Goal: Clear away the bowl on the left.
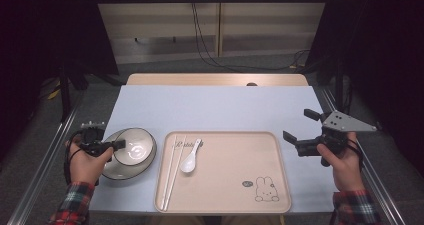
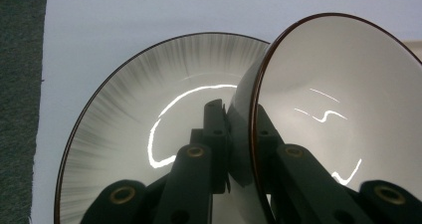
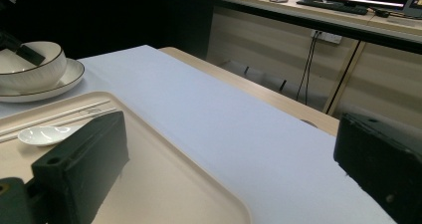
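White ceramic bowl [image 2: 338, 99] rim pinched by my left gripper [image 2: 242, 134] over striped plate [image 2: 149, 134], lower left; right gripper [image 1: 304, 130] spread, empty.

My sleeves are red, green and white plaid flannel. Behind the fingers of my right gripper [image 1: 303, 128] sits a grey three-cornered plate with small holes. My left gripper's [image 1: 116, 145] black fingers [image 2: 191, 184] carry brass-ringed screw holes.

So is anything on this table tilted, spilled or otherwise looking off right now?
The bowl is tipped on edge over its plate, its rim clamped in the left gripper. Chopsticks and spoon lie neatly on the tray; nothing spilled.
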`<action>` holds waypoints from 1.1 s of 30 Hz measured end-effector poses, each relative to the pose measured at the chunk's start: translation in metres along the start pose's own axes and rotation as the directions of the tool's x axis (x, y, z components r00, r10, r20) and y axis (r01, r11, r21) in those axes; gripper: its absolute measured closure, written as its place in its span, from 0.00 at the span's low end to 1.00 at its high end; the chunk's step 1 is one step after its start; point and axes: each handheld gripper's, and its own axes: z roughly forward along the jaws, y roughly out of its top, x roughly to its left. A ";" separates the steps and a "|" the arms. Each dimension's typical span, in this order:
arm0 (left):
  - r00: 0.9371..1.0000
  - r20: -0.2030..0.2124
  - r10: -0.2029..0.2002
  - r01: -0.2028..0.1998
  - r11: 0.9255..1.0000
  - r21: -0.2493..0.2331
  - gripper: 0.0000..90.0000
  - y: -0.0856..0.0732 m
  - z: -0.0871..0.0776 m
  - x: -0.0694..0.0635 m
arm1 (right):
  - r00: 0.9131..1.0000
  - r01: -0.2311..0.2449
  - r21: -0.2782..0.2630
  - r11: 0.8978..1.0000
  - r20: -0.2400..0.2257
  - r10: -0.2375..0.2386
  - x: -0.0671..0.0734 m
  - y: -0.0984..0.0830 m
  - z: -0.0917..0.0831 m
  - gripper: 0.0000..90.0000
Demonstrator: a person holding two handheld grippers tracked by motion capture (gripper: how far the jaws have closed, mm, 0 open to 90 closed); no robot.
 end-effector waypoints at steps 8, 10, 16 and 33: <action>0.999 0.043 0.021 -0.020 0.999 -0.028 0.92 0.009 -0.009 -0.009 | 1.000 0.006 0.001 1.000 -0.003 -0.006 0.000 0.000 0.000 0.00; 0.998 0.051 0.030 -0.028 0.999 -0.033 0.92 0.011 -0.010 -0.014 | 1.000 0.006 -0.001 1.000 -0.002 -0.006 0.000 0.000 0.000 0.00; 0.994 0.103 0.044 -0.041 0.999 -0.034 0.92 0.019 -0.009 -0.028 | 1.000 0.005 -0.001 1.000 -0.002 -0.005 0.000 0.000 0.000 0.00; 0.976 0.201 0.089 -0.085 0.996 -0.030 0.92 0.030 -0.001 -0.064 | 1.000 0.004 0.001 1.000 -0.006 -0.004 0.000 0.000 0.001 0.00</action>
